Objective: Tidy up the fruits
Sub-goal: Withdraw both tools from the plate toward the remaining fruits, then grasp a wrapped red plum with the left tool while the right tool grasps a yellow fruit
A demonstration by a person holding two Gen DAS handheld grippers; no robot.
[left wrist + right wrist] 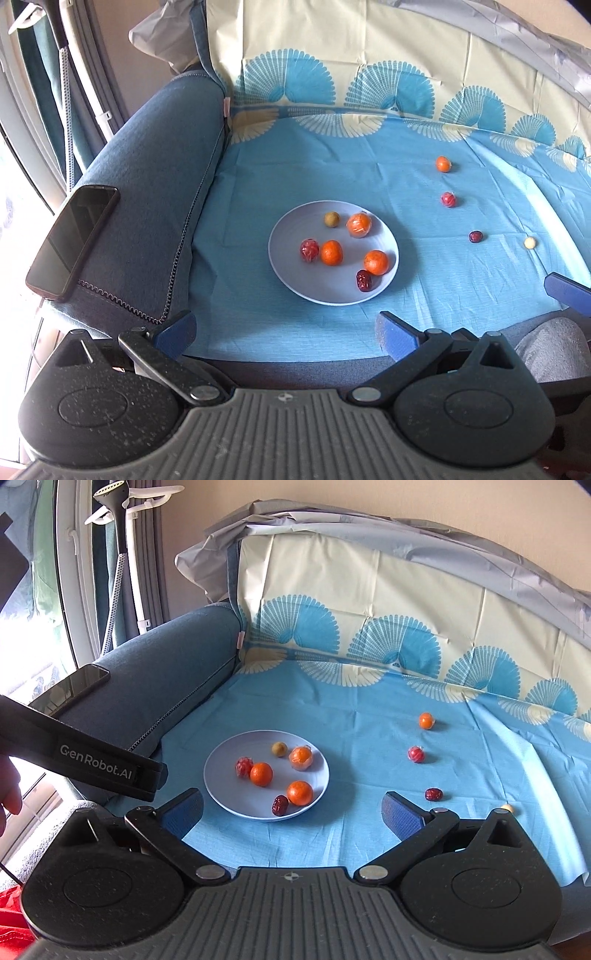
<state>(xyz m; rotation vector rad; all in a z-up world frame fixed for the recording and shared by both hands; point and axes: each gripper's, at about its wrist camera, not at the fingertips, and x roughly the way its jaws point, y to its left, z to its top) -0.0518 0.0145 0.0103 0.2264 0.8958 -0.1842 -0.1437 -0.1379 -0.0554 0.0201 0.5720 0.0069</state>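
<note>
A pale lilac plate [291, 273] [229, 790] lies on the blue cloth and holds three oranges, a red wrapped fruit, a greenish-brown fruit and a dark red date. To its right on the cloth lie an orange [443, 164] [426, 720], a red wrapped fruit [448, 199] [416, 754], a dark date [475, 236] [433, 794] and a small cream ball [530, 242] [508, 808]. My left gripper [284, 334] is open, near the cloth's front edge. My right gripper [293, 814] is open too, just short of the plate. Neither holds anything.
A blue sofa armrest [155, 206] rises at the left with a black phone [72, 242] on it. The patterned cloth climbs the sofa back [369, 602]. The left gripper's body [85, 757] and a hand [9, 794] show at the right wrist view's left edge.
</note>
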